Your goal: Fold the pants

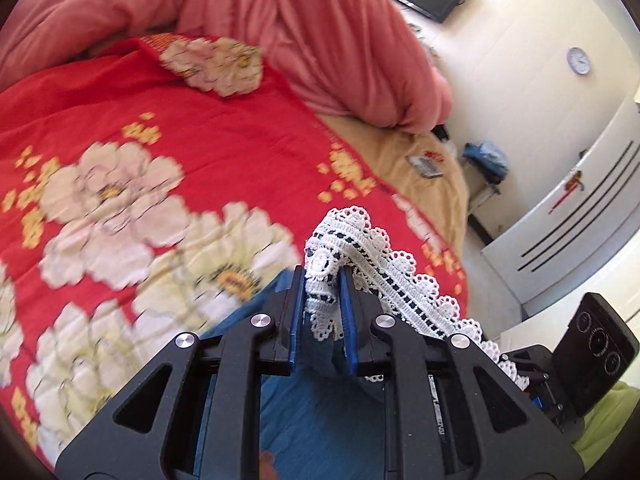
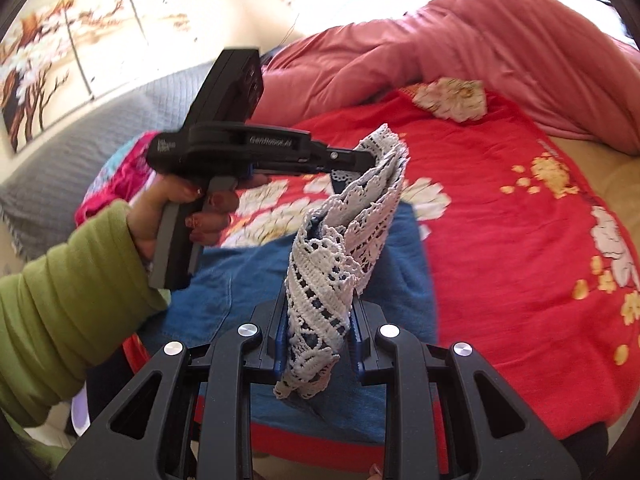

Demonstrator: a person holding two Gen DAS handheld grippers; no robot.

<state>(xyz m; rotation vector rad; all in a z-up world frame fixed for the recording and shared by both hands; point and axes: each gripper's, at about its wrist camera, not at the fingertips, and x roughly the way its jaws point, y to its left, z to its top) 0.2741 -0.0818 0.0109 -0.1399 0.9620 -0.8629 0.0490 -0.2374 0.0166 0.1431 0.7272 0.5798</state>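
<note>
Pants (image 2: pixel 320 280) lace hem raised, both jaws clamped

- The red floral bedspread (image 2: pixel 500 240) lies flat and bare right of the blue denim pants (image 2: pixel 404 280); a gripper could pass there.
- A bunched pink duvet (image 2: pixel 500 48) walls off the far side of the bed.
- The white lace hem (image 2: pixel 360 216) stretches between the left gripper (image 2: pixel 370 164) and the right gripper (image 2: pixel 318 330), both clamped on it, blocking the gap between them.
- A quilted grey headboard (image 2: pixel 80 152) closes the left side.
- A white cabinet (image 1: pixel 580 216) stands beyond the bed edge.
</note>
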